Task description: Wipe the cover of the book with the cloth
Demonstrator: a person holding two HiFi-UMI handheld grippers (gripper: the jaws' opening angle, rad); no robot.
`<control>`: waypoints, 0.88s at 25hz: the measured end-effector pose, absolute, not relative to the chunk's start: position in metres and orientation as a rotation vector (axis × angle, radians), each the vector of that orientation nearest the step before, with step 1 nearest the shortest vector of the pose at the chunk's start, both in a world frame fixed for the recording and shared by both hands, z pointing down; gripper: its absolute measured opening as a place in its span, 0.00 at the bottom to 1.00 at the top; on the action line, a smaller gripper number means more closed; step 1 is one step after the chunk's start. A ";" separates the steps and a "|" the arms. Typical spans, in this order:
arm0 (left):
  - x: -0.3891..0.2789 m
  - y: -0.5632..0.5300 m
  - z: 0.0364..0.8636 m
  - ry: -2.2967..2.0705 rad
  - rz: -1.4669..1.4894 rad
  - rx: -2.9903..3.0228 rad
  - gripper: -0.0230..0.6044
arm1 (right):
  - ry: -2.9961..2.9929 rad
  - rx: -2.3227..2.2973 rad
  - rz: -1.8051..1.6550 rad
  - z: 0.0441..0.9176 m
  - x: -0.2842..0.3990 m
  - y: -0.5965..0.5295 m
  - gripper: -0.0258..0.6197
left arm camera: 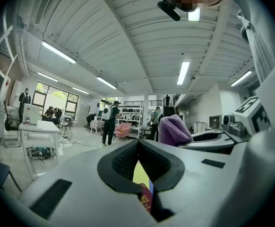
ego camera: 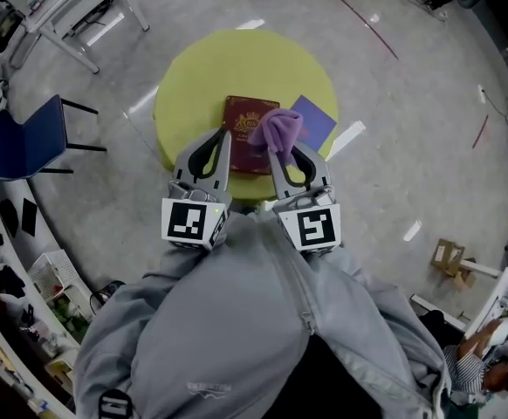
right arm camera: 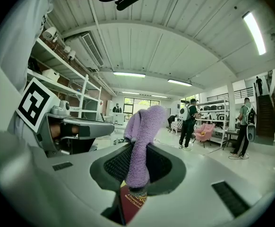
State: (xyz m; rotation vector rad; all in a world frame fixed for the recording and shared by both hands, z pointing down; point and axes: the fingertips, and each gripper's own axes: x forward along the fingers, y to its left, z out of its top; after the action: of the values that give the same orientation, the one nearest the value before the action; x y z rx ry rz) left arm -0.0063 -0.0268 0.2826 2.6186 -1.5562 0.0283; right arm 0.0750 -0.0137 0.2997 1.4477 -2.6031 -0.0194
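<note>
My right gripper (ego camera: 277, 149) is pinching a soft purple cloth (ego camera: 278, 130). Its jaws are pressed on the lower part of the cloth, and the rest bunches out beyond the tips. The cloth is over the right part of a dark red hardcover book (ego camera: 245, 140) with gold print, which lies flat on a round yellow table (ego camera: 202, 77). Whether the cloth touches the cover, I cannot tell. My left gripper (ego camera: 226, 136) has its jaws pressed together with nothing between them, and its tip is over the left edge of the book. A violet square sheet (ego camera: 318, 119) lies just beside the book, at its right.

The head view shows the whole book and the table. Each gripper view shows only a thin slice of the red cover below the jaws, but also a big hall with people standing well apart from me.
</note>
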 end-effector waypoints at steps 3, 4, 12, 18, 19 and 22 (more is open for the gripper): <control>-0.004 -0.030 0.285 -1.580 0.044 2.617 0.06 | -2.614 1.415 -0.011 0.302 0.077 -0.019 0.17; -0.003 -0.032 0.285 -1.584 0.044 2.615 0.07 | -2.615 1.407 -0.008 0.303 0.078 -0.021 0.17; -0.011 -0.040 0.294 -1.569 0.054 2.607 0.07 | -2.619 1.359 0.002 0.312 0.068 -0.032 0.17; -0.012 -0.048 0.295 -1.514 0.083 2.638 0.07 | -2.582 1.382 0.033 0.311 0.068 -0.043 0.17; -0.011 -0.049 0.295 -1.501 0.091 2.642 0.07 | -2.578 1.384 0.042 0.311 0.068 -0.045 0.17; -0.010 -0.054 0.296 -1.465 0.109 2.653 0.06 | -2.565 1.385 0.073 0.312 0.065 -0.052 0.17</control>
State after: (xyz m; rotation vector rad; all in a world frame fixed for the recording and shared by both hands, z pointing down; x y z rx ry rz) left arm -0.0100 -0.0538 0.2961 2.6527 -1.4648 0.1085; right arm 0.0651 -0.0519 0.3119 1.3845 -2.5655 0.0728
